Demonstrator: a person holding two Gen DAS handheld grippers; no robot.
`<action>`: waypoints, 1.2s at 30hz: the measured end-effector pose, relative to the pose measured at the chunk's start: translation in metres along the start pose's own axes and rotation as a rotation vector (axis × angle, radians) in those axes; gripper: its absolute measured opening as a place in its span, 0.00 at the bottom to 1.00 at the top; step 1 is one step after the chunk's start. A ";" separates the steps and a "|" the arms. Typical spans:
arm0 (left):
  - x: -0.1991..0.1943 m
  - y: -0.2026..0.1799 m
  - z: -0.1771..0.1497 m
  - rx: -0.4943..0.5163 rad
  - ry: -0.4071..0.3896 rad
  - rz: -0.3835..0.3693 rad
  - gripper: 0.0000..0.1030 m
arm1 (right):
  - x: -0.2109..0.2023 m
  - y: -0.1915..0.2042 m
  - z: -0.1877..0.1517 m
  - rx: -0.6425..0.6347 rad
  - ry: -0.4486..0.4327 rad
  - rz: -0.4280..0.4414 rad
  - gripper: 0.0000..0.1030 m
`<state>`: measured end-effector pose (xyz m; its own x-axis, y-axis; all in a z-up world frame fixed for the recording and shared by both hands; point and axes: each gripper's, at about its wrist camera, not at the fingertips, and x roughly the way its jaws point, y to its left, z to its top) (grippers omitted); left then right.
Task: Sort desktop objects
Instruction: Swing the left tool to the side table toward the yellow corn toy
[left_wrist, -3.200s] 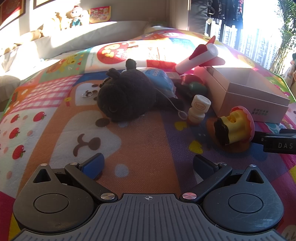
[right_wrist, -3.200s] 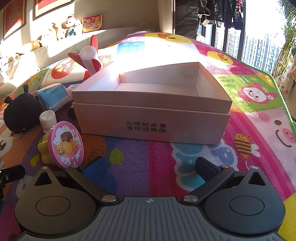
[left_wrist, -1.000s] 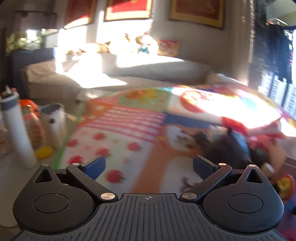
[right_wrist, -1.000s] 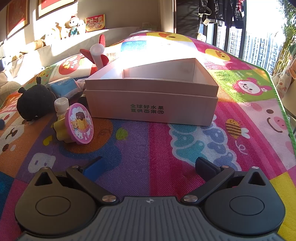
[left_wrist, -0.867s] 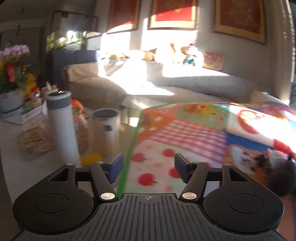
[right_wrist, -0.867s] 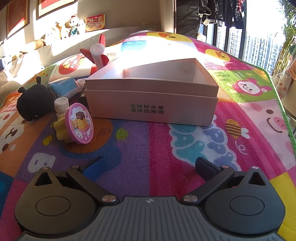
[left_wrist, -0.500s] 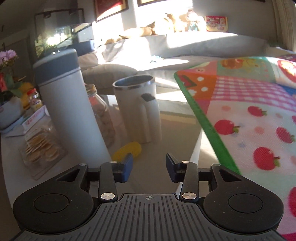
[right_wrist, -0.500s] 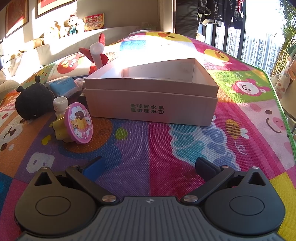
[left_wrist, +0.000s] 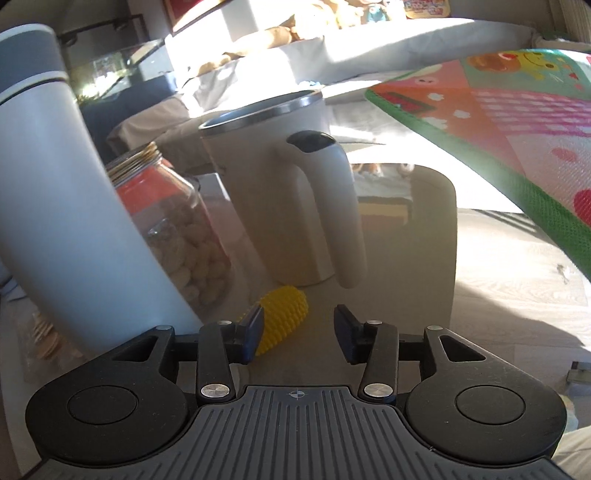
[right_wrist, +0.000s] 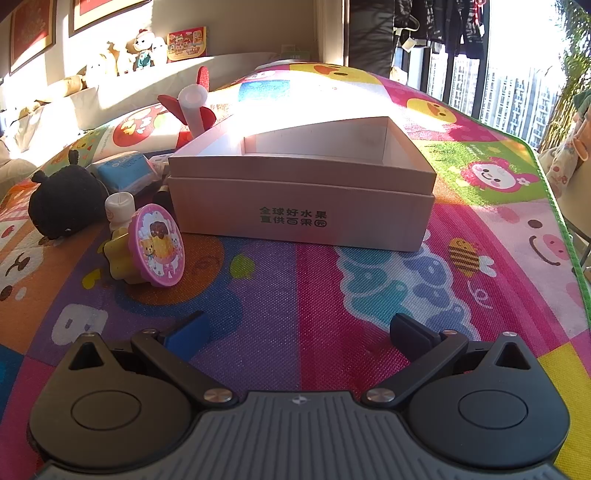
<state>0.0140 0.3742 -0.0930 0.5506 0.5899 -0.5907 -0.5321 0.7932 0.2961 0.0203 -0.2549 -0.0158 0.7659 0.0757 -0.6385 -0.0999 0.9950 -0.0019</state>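
Left tool (left_wrist: 298, 334): jaws part-way apart, and they have just been opening a little. A yellow toy corn cob (left_wrist: 282, 318) lies between and just ahead of them, on the grey tabletop (left_wrist: 399, 280), lower centre of the left wrist view. The blue left pad (left_wrist: 252, 332) overlaps the cob's near end in the picture; real contact cannot be told. The right pad stands clear of it, so nothing is gripped.

Behind the cob, centre frame: a beige mug (left_wrist: 280, 192) with a dark-tipped handle, upright. Left of it a glass jar (left_wrist: 177, 229) of pale round snacks, and at far left a tall white flask (left_wrist: 55, 192) with a grey cap. The play mat's green edge (left_wrist: 517, 184) crosses the right of the frame.

Right tool (right_wrist: 297, 336): jaws wide, empty, low over the coloured play mat (right_wrist: 295, 302).

Right wrist view, centre: an open pink cardboard box (right_wrist: 306, 218) with printed characters on its front wall, nothing visible inside. Left of the box, on the mat:
- a yellow toy with a round pink picture face (right_wrist: 155, 245), tipped on its side
- a small white bottle (right_wrist: 119, 208) just behind it
- a black plush toy (right_wrist: 66, 203), far left
- a blue packet (right_wrist: 125, 171) beside the box's left corner
- a red and white toy rocket (right_wrist: 192, 107) behind the box, upper left
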 end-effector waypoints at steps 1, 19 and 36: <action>0.005 -0.003 0.001 0.007 0.003 0.007 0.47 | 0.000 0.000 0.000 0.000 0.000 0.000 1.00; 0.012 0.004 -0.011 -0.081 0.096 0.107 0.03 | 0.000 0.000 0.000 0.000 0.000 0.000 1.00; -0.038 -0.015 -0.029 0.074 -0.033 0.111 0.12 | 0.000 0.000 0.000 0.000 0.000 -0.001 1.00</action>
<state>-0.0178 0.3355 -0.0967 0.5130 0.6780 -0.5264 -0.5426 0.7313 0.4133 0.0202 -0.2550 -0.0159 0.7659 0.0751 -0.6385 -0.0995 0.9950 -0.0023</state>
